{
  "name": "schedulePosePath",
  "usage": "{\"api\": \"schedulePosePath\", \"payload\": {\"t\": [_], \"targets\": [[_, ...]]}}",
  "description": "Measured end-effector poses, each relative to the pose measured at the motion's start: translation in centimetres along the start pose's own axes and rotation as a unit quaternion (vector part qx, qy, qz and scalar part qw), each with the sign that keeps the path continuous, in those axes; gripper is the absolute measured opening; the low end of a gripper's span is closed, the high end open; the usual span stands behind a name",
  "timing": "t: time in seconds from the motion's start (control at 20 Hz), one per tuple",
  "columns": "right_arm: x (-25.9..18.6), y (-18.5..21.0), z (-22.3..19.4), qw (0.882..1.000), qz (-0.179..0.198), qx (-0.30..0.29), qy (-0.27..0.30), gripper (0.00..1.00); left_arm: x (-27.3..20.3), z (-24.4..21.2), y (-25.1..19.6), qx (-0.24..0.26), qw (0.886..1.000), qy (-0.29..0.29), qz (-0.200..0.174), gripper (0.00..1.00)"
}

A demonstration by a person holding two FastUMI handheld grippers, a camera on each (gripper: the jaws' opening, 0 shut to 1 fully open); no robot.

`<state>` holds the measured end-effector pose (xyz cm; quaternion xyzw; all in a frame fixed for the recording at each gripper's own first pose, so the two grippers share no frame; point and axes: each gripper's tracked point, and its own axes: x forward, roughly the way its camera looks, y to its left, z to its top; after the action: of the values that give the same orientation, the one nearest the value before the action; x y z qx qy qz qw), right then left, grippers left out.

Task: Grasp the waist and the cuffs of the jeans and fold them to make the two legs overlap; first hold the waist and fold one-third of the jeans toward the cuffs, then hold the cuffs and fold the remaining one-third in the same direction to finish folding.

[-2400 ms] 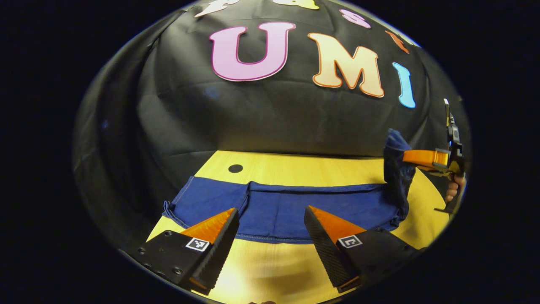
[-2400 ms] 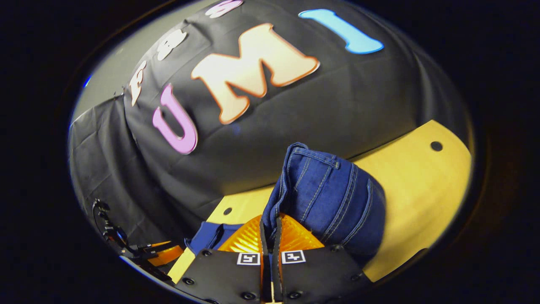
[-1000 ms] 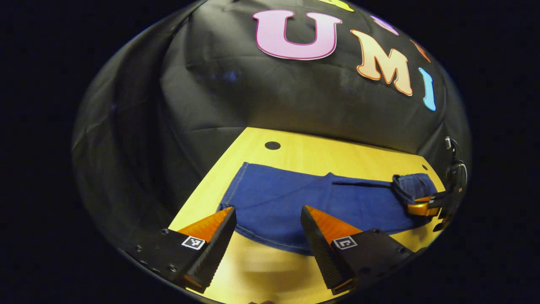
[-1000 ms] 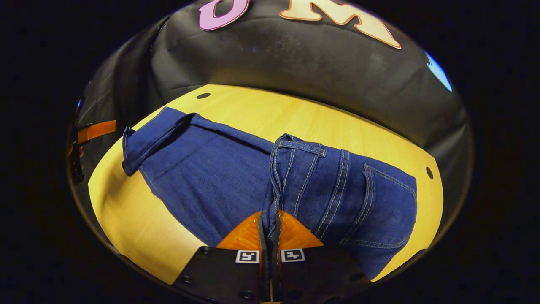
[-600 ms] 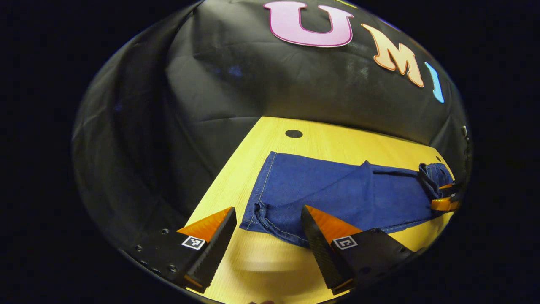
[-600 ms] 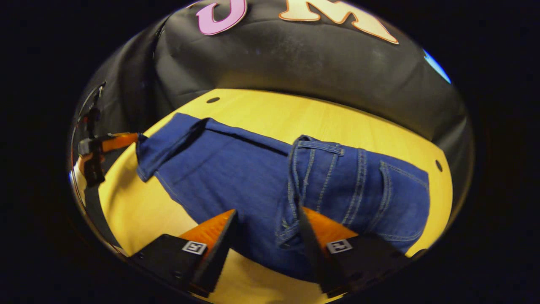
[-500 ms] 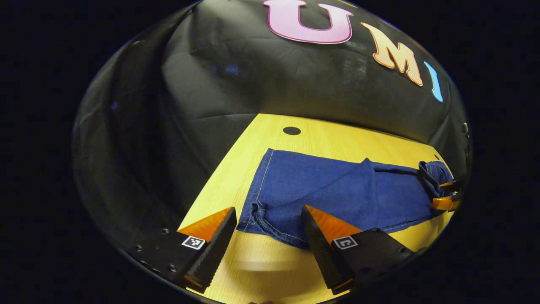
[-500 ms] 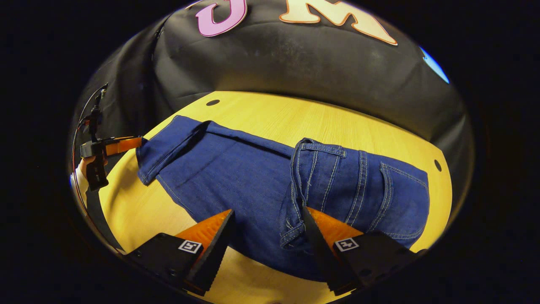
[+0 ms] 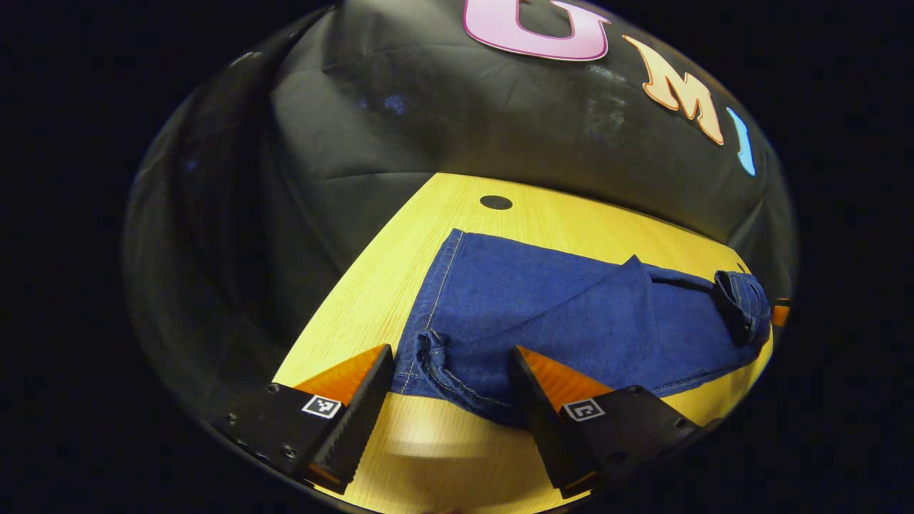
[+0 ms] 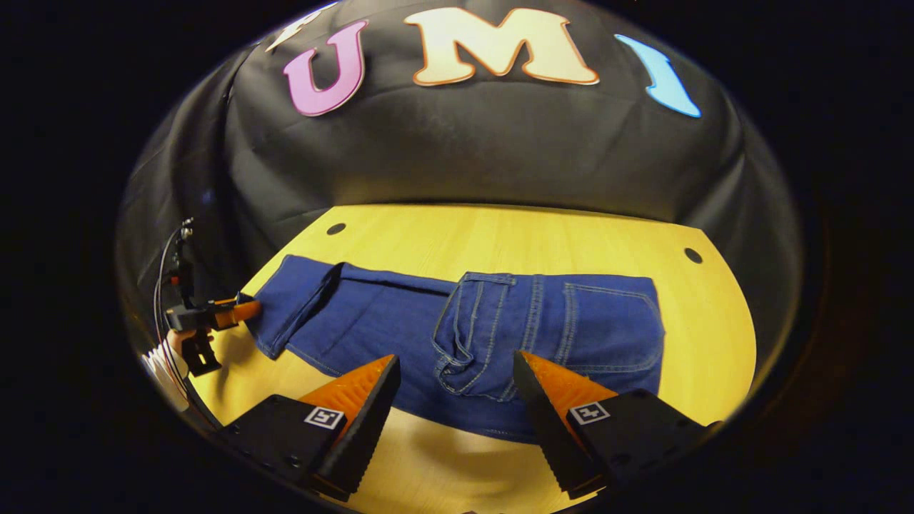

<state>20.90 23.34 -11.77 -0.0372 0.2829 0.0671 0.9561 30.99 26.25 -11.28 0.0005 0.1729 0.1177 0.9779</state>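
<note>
Blue jeans (image 10: 457, 325) lie along the yellow wooden table (image 10: 543, 239), their legs overlapped. The waist part (image 10: 557, 321) is folded over toward the cuffs and shows a back pocket and belt loops. My right gripper (image 10: 453, 371) is open, just in front of the folded waist edge, with nothing between its fingers. In the left gripper view the cuffs (image 9: 435, 360) lie at the near end, and my left gripper (image 9: 450, 357) is open with its fingers on either side of the cuff corner. The left gripper (image 10: 214, 314) and the hand holding it also appear at the far left of the right gripper view.
The table has round dark holes (image 10: 692, 255) near its far corners, one (image 9: 495, 202) beyond the cuffs. Black cloth walls close the table in behind and at the left. Bare table lies in front of the jeans (image 10: 443, 464).
My right gripper set the waist down on the legs, opened and drew back. My left gripper moved left along the jeans to the cuff end and closer to it.
</note>
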Motion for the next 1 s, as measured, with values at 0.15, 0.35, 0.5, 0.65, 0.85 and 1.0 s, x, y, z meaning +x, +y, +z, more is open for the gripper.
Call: {"api": "schedulePosePath", "payload": {"t": [0.15, 0.35, 0.5, 0.65, 0.85, 1.0], "targets": [[-2.1, -0.5, -0.3, 0.999, 0.001, 0.036, 0.000, 1.00, 0.3, -0.1, -0.1, -0.008, 1.000, -0.003, 0.011, 0.96], [-3.8, -1.4, -0.2, 0.998, -0.011, 0.064, -0.015, 0.98, 0.2, -0.3, -1.4, -0.020, 1.000, -0.005, 0.002, 0.79], [-4.8, -2.0, -0.3, 0.997, -0.021, 0.071, -0.021, 0.98, 0.3, -0.1, -2.9, -0.020, 0.999, -0.002, -0.030, 0.45], [-6.0, -2.6, -1.2, 0.997, -0.035, 0.065, -0.019, 0.94, 0.5, 0.2, -3.0, -0.023, 0.999, -0.007, -0.025, 0.06], [-7.3, -3.4, -2.6, 0.997, -0.044, 0.063, -0.010, 0.98, -0.8, 2.2, -4.2, 0.004, 0.999, -0.022, -0.045, 0.00], [-7.8, -3.9, -2.6, 0.996, -0.040, 0.075, -0.015, 0.98, -2.9, 5.0, -7.5, 0.024, 0.995, -0.049, -0.084, 0.00]]}}
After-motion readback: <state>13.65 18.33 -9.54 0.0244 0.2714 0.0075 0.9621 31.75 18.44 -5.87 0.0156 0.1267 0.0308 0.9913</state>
